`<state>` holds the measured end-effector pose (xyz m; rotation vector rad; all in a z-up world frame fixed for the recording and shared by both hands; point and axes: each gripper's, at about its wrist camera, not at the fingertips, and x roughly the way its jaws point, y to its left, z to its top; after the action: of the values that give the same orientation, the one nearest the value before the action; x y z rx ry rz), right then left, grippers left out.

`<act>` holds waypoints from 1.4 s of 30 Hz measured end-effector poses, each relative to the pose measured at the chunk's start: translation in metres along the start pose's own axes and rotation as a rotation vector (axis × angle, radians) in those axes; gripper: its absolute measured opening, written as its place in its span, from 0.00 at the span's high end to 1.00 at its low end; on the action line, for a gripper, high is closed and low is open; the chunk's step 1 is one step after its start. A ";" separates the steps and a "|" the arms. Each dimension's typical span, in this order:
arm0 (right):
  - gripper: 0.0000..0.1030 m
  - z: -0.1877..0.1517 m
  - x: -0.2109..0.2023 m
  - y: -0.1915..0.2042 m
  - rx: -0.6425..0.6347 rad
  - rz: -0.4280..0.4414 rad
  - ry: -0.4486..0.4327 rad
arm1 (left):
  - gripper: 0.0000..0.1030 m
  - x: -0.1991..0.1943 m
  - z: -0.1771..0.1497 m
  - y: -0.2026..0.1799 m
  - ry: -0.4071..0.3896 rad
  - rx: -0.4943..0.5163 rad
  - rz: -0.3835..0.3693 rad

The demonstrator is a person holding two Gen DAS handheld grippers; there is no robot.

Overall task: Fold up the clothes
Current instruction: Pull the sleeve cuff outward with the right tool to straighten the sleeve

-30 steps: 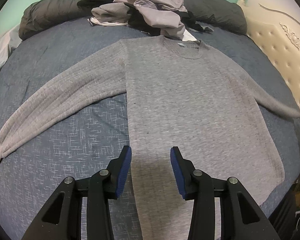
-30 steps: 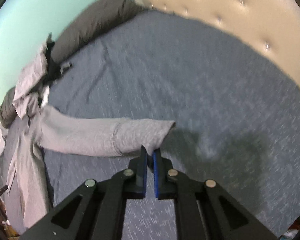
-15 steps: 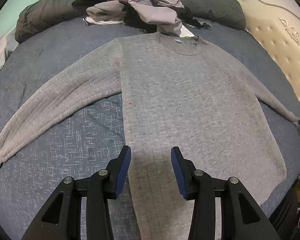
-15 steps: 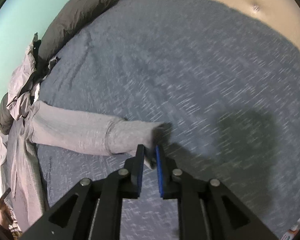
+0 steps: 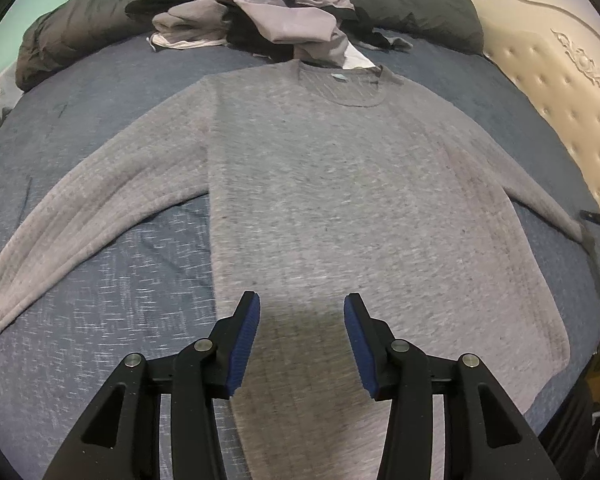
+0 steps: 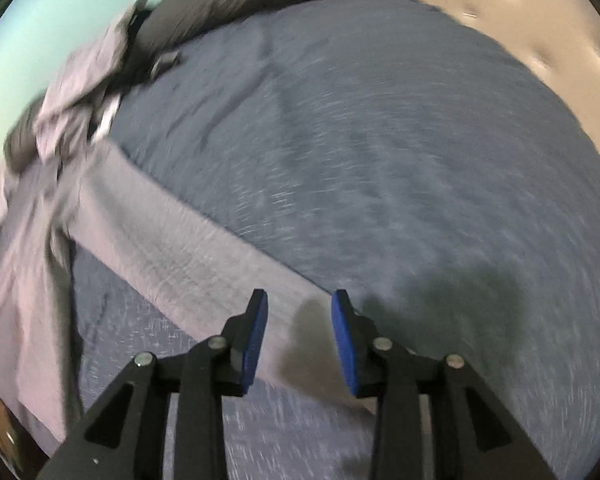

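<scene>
We've got the grey sweater (image 5: pixel 340 200) lying flat, both sleeves spread, on the blue bed (image 5: pixel 100 300), our left gripper (image 5: pixel 302 340) gaping above its hem, our right gripper (image 6: pixel 298 336) released over the sleeve (image 6: pixel 180 256) end, so folding sleeves inward looks next.

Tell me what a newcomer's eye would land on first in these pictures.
A grey sweater lies spread flat on the blue bed, sleeves out to both sides. Behind its collar sits a heap of clothes. The open right gripper hovers over one sleeve.
</scene>
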<state>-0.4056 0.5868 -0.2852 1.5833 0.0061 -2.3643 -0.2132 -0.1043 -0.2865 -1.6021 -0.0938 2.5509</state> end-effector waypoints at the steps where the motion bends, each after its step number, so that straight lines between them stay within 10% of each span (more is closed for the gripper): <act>1: 0.68 0.005 0.008 0.005 -0.017 -0.003 0.010 | 0.53 0.003 0.000 -0.001 0.002 0.001 -0.002; 12: 0.69 0.020 0.062 0.024 -0.188 -0.033 0.093 | 0.52 0.025 0.008 0.003 0.024 -0.015 -0.008; 18: 0.97 0.018 0.051 0.015 -0.202 -0.044 0.033 | 0.52 0.029 0.012 0.002 0.027 -0.021 -0.013; 30: 0.98 0.061 0.017 -0.001 -0.153 -0.183 -0.130 | 0.52 0.035 0.013 0.005 0.033 -0.025 -0.008; 42: 0.95 0.081 0.049 -0.019 -0.085 -0.238 -0.083 | 0.52 0.040 0.013 0.007 0.042 -0.034 -0.027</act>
<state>-0.5007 0.5798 -0.3011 1.5177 0.2897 -2.5686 -0.2421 -0.1059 -0.3172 -1.6542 -0.1541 2.5072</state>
